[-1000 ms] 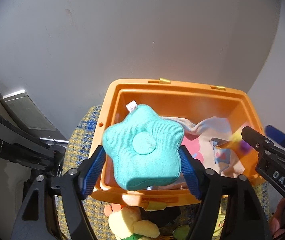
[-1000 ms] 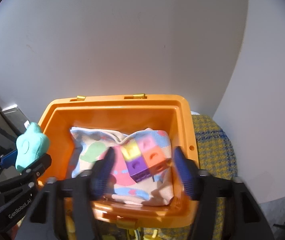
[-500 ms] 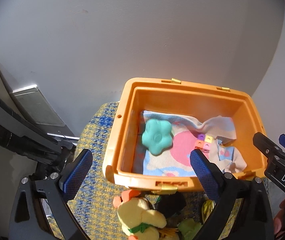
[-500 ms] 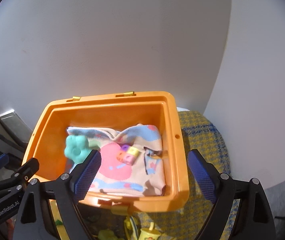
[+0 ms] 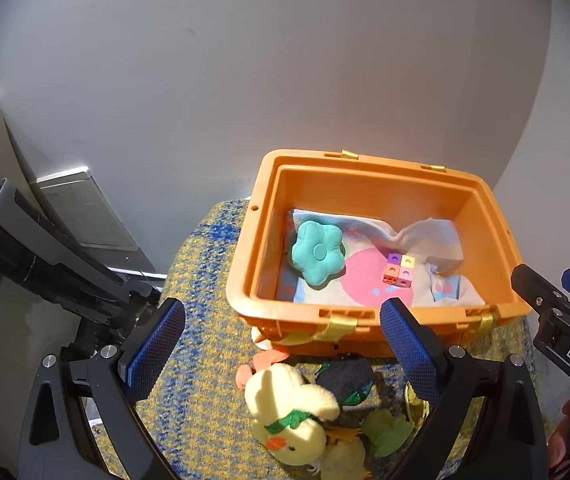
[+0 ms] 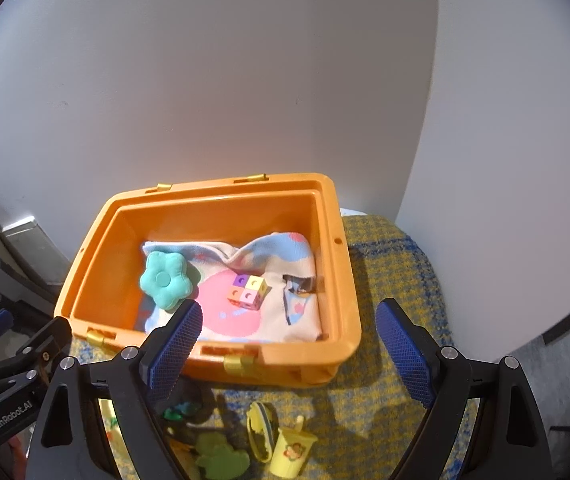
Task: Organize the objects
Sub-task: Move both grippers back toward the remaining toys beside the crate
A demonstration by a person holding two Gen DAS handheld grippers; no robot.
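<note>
The orange box (image 5: 369,332) is sitting open on a yellow and blue woven cloth (image 5: 201,320), close against a pale wall (image 5: 285,60); a pastel patterned blanket (image 5: 365,284) is lying across its bottom; a teal flower cushion (image 5: 318,257) is resting on the blanket toward the box's left side, and a small block of coloured cubes (image 5: 399,268) is resting on the blanket's pink patch just beside it, the two not touching.

The left gripper (image 5: 283,354) is hanging in front of the box with its blue-padded fingers (image 5: 156,348) spread wide and nothing between them, having just been opening; the right gripper (image 6: 289,354) is likewise hanging in front of the box, its fingers (image 6: 403,356) spread wide and pinching nothing, having just been opening too.

White lettering reading "DAS" is showing on the right gripper's black body in the left wrist view; "GenRobot.AI" is showing on the left gripper's body in the right wrist view.

In front of the box, on the cloth, a yellow plush chick (image 5: 293,416) with a green neckband is lying beside a dark soft toy (image 5: 345,376) and a green felt piece (image 5: 385,428); a small yellow cup (image 6: 291,450) with a flower on it is standing near them.
</note>
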